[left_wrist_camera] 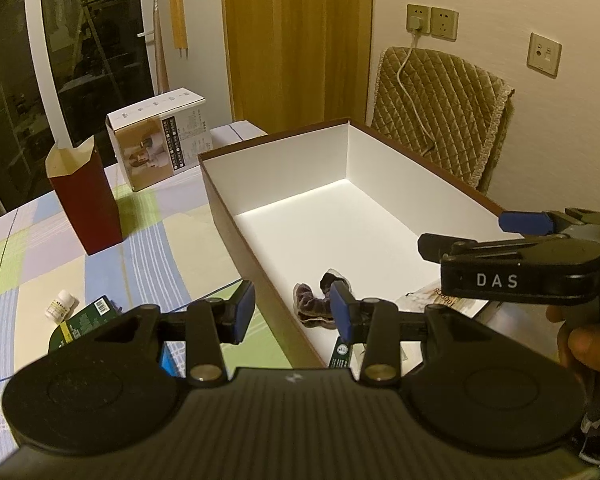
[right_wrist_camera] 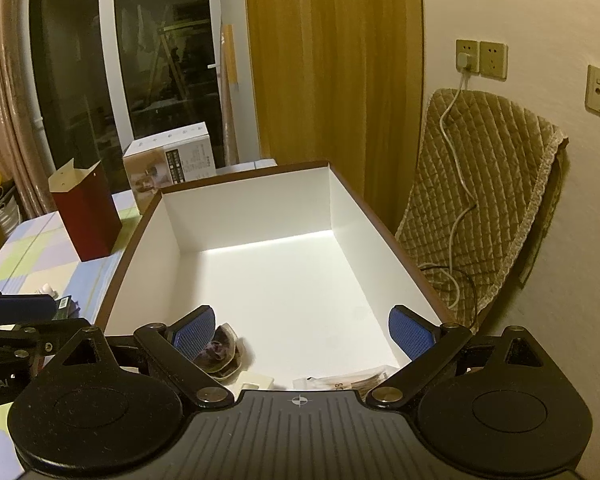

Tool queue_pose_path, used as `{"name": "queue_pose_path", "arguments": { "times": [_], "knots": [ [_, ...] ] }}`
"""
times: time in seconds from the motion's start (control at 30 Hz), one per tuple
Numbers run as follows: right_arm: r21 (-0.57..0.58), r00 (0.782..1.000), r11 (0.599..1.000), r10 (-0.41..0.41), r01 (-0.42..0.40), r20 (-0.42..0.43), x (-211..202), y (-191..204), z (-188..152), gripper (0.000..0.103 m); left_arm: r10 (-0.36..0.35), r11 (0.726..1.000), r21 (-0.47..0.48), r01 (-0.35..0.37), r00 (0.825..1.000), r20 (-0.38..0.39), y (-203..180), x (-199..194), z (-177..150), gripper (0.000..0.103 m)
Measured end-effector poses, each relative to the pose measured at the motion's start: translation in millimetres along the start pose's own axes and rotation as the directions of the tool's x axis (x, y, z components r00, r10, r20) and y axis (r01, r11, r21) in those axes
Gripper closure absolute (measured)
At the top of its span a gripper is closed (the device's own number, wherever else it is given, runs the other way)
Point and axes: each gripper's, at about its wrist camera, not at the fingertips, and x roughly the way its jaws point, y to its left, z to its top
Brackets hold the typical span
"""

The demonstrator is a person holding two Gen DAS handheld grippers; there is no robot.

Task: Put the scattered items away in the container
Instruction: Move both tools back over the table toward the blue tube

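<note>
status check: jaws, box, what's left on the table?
Right gripper jaws wide, empty, over box. Left gripper jaws straddle box wall, not gripping. Bottle, green pack on table.

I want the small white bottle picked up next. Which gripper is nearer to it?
Left. The left gripper straddles the box wall just beside the white bottle on the tablecloth; the right gripper hangs open over the box interior, farther away.

A quilted cover [right_wrist_camera: 484, 200] drapes the chair beside wall sockets [right_wrist_camera: 480, 58] and yellow curtain [right_wrist_camera: 320, 80]
</note>
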Motion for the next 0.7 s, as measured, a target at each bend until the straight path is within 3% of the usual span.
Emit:
{"name": "queue_pose_path", "arguments": {
  "times": [0.17,0.33,0.43,0.6,0.7],
  "knots": [
    [-0.017,1.0,1.0,0.013,-0.013,0.003,0,5,-1,0.005,0.02,1.0,-0.02,-0.021,1.0,-0.003,6,-7,-5,0.067],
    [-0.041,0.999,0.999,0.033,-0.033,0.008,-2,12,-4,0.005,0.053,0.997,-0.047,-0.053,0.999,-0.01,17,-16,-16,0.06],
    [-0.054,0.999,0.997,0.047,-0.046,0.011,-3,16,-6,0.005,0.075,0.995,-0.066,-0.076,0.997,-0.02,26,-23,-24,0.048],
    [-0.082,0.995,0.992,0.095,-0.093,0.023,-9,25,-9,0.005,0.119,0.987,-0.1,-0.122,0.992,-0.034,46,-38,-45,0.018],
    [-0.114,0.991,0.986,0.125,-0.12,0.043,-15,34,-10,0.004,0.159,0.981,-0.107,-0.163,0.986,-0.038,59,-47,-62,0.009]
  ]
}}
